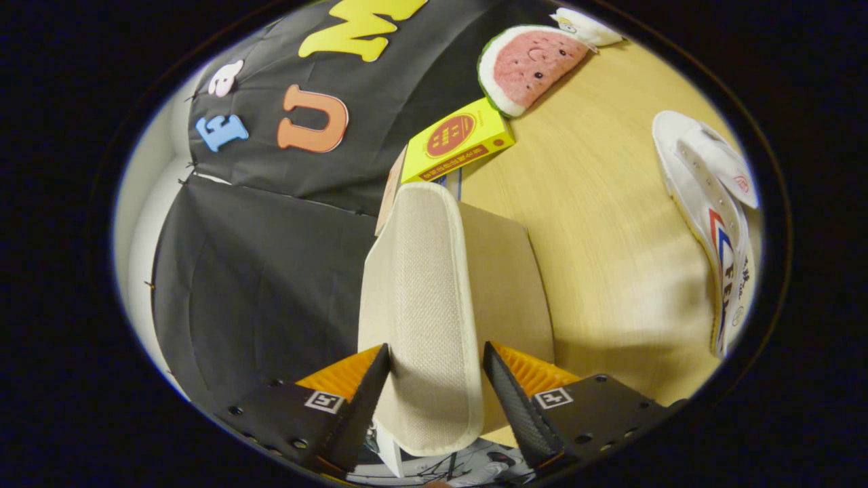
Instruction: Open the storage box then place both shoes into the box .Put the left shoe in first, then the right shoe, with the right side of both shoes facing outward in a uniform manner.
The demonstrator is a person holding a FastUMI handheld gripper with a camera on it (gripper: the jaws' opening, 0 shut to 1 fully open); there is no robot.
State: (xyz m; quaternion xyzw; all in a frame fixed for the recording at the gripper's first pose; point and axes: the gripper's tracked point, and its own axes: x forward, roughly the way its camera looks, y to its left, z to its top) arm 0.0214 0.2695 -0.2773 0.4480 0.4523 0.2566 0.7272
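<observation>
Finds the tongs [435, 351] at a middling spread, clamped on the lid [420, 285] of the box, one finger pressed against each long side. Holds that lid raised on end, its woven face and pale piping running straight ahead from between the fingers. Judges the reason plain: opening comes first, and with the lid lifted clear the box mouth is free for the shoes.

Notes a brown panel [512, 285] directly behind the lid on the right, touching it; takes this for part of the box, though cannot tell which part. Cannot make out the pale clutter below the lid's near end.

Places the shoe [719, 224] well apart from the tongs, off to the right beyond the right finger, lying on the table [597, 203] with its laced top and striped flank in sight. Cannot tell whether left or right shoe. Judges no shoe boxed yet, and opening as the step in hand.

Records further out, beyond the lid's far end, a yellow carton [458, 139] propped against the wall, then a melon plush [529, 64] and a white toy [583, 26] just behind it. Regards all three as bystanders, clear of any path from shoe to box.
</observation>
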